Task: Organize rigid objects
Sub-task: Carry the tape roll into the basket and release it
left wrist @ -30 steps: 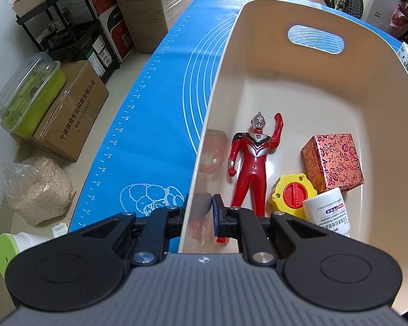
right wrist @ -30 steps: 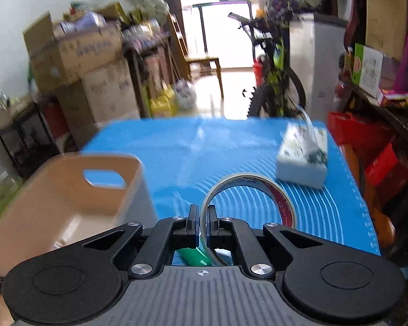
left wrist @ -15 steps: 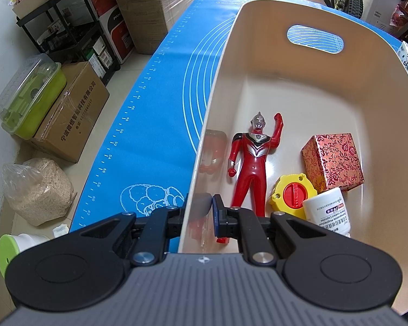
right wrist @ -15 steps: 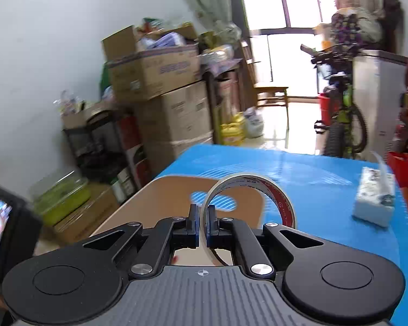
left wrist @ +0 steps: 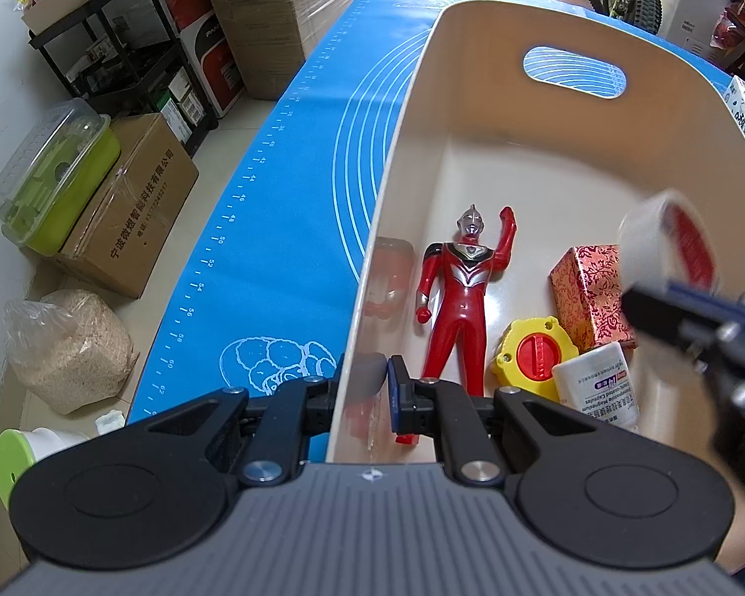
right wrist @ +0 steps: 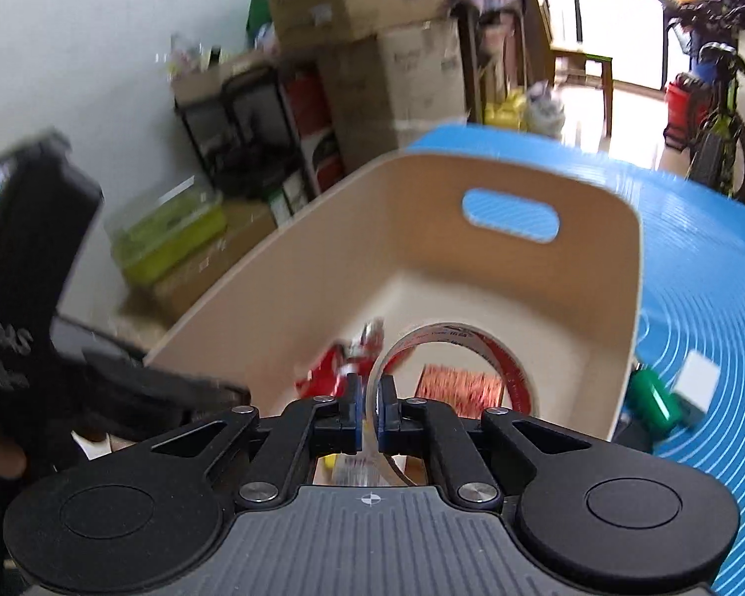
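My left gripper (left wrist: 361,387) is shut on the near left wall of the cream bin (left wrist: 496,99). In the bin lie a red hero figure (left wrist: 462,293), a red patterned box (left wrist: 588,283), a yellow and red disc (left wrist: 531,352) and a white bottle (left wrist: 603,387). My right gripper (right wrist: 368,409) is shut on a roll of clear tape (right wrist: 501,372) and holds it over the bin (right wrist: 362,248). The tape roll (left wrist: 670,243) and the right gripper (left wrist: 670,313) show blurred at the right of the left wrist view.
The bin stands on a blue mat (left wrist: 283,228). A green object (right wrist: 655,402) and a small white box (right wrist: 695,380) lie on the mat right of the bin. Cardboard boxes (left wrist: 129,208), a black rack (left wrist: 124,49) and a bicycle (right wrist: 720,119) stand around the table.
My right gripper has carried the tape roll left and down, from above the mat to over the bin. My left gripper has stayed on the bin wall.
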`<action>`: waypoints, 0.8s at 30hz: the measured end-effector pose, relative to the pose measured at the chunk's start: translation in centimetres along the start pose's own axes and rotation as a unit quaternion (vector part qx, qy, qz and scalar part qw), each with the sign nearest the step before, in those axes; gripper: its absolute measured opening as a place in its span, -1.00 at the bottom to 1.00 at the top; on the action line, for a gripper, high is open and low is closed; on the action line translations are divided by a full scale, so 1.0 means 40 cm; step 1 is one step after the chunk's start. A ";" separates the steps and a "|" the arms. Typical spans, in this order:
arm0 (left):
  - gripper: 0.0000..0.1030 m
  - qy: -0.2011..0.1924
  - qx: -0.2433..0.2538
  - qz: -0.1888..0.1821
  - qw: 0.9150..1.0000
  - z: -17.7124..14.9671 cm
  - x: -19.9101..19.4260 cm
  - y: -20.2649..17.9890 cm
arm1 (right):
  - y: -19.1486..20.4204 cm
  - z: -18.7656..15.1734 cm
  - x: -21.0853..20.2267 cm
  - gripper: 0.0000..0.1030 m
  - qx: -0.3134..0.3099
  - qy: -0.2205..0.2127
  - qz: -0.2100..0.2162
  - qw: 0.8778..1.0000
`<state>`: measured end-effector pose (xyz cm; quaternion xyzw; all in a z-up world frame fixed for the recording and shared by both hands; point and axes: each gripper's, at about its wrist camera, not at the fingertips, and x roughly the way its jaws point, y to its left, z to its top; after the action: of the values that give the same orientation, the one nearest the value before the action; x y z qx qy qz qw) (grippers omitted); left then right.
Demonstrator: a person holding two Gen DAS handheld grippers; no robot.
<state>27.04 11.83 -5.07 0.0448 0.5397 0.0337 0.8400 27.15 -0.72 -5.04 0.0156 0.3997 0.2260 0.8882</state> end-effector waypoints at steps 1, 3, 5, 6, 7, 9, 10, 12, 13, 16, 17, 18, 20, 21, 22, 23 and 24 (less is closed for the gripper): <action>-0.70 0.000 0.000 0.000 1.000 0.000 0.000 0.000 | 0.000 -0.002 0.005 -0.60 0.000 0.007 0.000 1.000; -0.70 0.000 0.000 0.000 1.000 0.000 0.000 0.000 | -0.001 -0.009 0.012 -0.54 -0.002 0.016 0.001 1.000; -0.70 0.000 0.000 0.000 1.000 0.000 0.000 0.000 | -0.003 -0.012 0.006 -0.21 -0.001 0.016 -0.003 1.000; -0.70 0.000 0.000 0.000 1.000 0.000 0.000 0.000 | -0.005 -0.011 0.001 -0.07 0.000 0.014 -0.003 1.000; -0.70 0.000 0.000 0.001 1.000 0.000 0.000 0.000 | -0.009 -0.008 -0.006 -0.03 0.004 0.010 -0.003 1.000; -0.70 0.000 0.000 0.001 1.000 0.000 0.000 0.000 | -0.016 -0.001 -0.024 0.03 0.009 -0.001 -0.004 1.000; -0.70 0.000 0.000 0.001 1.000 0.000 -0.001 0.000 | -0.019 0.004 -0.031 0.03 0.011 -0.006 -0.004 1.000; -0.70 0.000 0.001 0.001 1.000 0.001 0.000 -0.001 | -0.032 0.018 -0.047 0.24 0.016 -0.016 -0.005 1.000; -0.70 0.000 0.001 0.001 1.000 0.002 0.001 -0.002 | -0.036 0.021 -0.058 0.30 0.018 -0.023 -0.007 1.000; -0.70 0.000 0.001 0.001 1.000 0.002 0.001 -0.002 | -0.051 0.033 -0.089 0.35 0.018 -0.043 -0.014 0.999; -0.70 0.000 0.001 0.001 1.000 0.002 0.001 -0.002 | -0.058 0.036 -0.101 0.35 0.018 -0.049 -0.018 0.998; -0.70 0.000 0.001 0.001 1.000 0.002 0.001 -0.002 | -0.067 0.042 -0.110 0.37 0.020 -0.056 -0.023 0.998; -0.70 0.000 0.001 0.001 1.000 0.002 0.001 -0.002 | -0.090 0.049 -0.134 0.40 0.018 -0.073 -0.042 0.996; -0.70 0.000 0.001 0.001 1.000 0.001 0.001 -0.002 | -0.104 0.050 -0.145 0.42 0.019 -0.081 -0.053 0.995; -0.70 0.000 0.001 0.001 1.000 0.002 0.001 -0.002 | -0.124 0.051 -0.156 0.42 0.024 -0.089 -0.063 0.994; -0.70 0.000 0.001 0.001 1.000 0.002 0.001 -0.002 | -0.146 0.051 -0.164 0.42 0.034 -0.093 -0.071 0.993; -0.70 0.000 0.000 0.001 1.000 0.002 0.001 -0.003 | -0.167 0.049 -0.169 0.42 0.045 -0.095 -0.076 0.992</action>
<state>27.11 11.73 -5.09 0.0455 0.5396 0.0346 0.8400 27.26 -9.20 -0.34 0.0460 0.3231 0.1369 0.9353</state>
